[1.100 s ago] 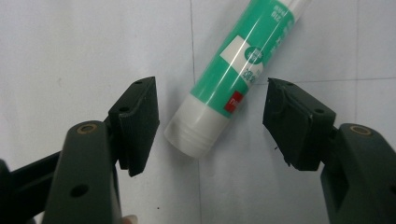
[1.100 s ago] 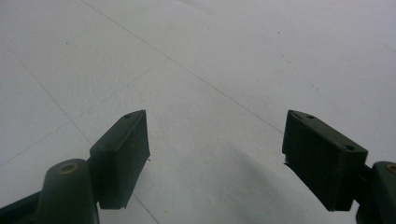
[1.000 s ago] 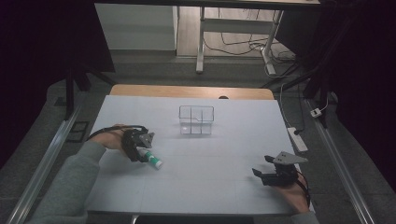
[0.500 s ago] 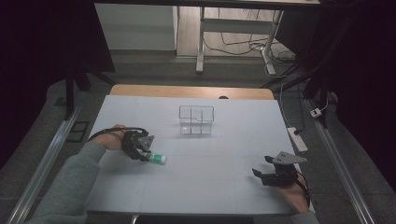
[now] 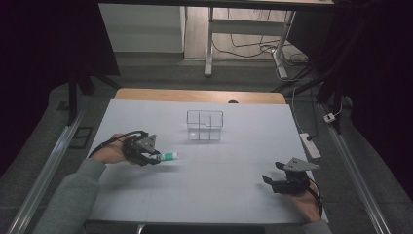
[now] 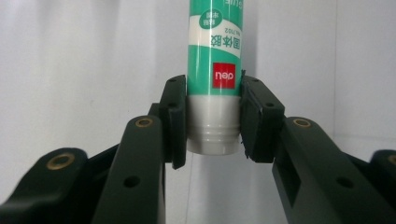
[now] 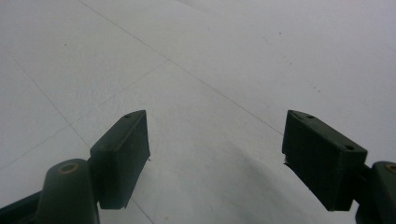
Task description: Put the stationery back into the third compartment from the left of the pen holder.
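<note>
A green and white glue stick (image 6: pixel 215 70) with a grey end is clamped between the pads of my left gripper (image 6: pixel 212 123), whose jaws have just been closing on it. From above, the glue stick (image 5: pixel 168 156) juts to the right out of the left gripper (image 5: pixel 155 157), slightly above the white table sheet (image 5: pixel 219 195) at its left side. A clear plastic box (image 5: pixel 205 125) with dividers stands at the middle back of the sheet. My right gripper (image 5: pixel 271 181) rests at the front right; in its own view the right gripper (image 7: pixel 215 154) stands open over bare sheet.
The wooden table edge (image 5: pixel 199 95) shows behind the sheet. A white power strip (image 5: pixel 310 145) lies off the table's right side. Metal rails (image 5: pixel 46 175) run along both sides. The sheet between the two hands is bare.
The left gripper closed on the glue stick, lifted it a little and swung it from slanting toward the front to pointing right. The right gripper stayed put.
</note>
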{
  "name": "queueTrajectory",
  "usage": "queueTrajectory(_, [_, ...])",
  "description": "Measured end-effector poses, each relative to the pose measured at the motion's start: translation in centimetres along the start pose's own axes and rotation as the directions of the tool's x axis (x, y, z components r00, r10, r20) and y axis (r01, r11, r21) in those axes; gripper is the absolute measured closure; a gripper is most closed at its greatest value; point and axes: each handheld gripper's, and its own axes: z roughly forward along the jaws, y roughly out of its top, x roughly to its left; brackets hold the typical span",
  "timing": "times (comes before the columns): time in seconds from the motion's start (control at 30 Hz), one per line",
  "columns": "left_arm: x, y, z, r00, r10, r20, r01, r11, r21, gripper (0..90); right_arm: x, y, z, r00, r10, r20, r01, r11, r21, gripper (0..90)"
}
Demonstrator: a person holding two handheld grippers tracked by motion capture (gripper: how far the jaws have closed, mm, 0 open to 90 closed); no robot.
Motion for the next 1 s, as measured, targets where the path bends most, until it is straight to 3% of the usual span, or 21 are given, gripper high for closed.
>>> queueTrajectory(0.3, [-1.0, 0.5, -0.1, 0.9955, -0.085, -0.040, 0.083, 0.9951, -0.053, 64.6, 0.3, 0.2, 0.1, 0.9999, -0.011, -0.003, 0.011, 1.000, -0.001, 22.5])
queueTrajectory(0.53, [-1.6, 1.6, -0.1, 0.9908, -0.118, -0.067, 0.112, 0.9907, -0.076, 64.6, 0.3, 0.3, 0.2, 0.9999, -0.017, -0.001, 0.017, 1.000, 0.002, 22.5])
queueTrajectory(0.87, [-2.3, 3.0, 0.4, 0.9703, -0.218, -0.106, 0.208, 0.9735, -0.094, 64.6, 0.6, 0.6, 0.4, 0.9997, -0.023, -0.009, 0.023, 1.000, 0.001, 22.5])
queueTrajectory(1.0, [-2.6, 3.5, 0.5, 0.9700, -0.221, -0.100, 0.210, 0.9709, -0.115, 64.5, 0.6, 0.6, 0.5, 0.9997, -0.025, -0.005, 0.025, 1.000, 0.003, 22.5])
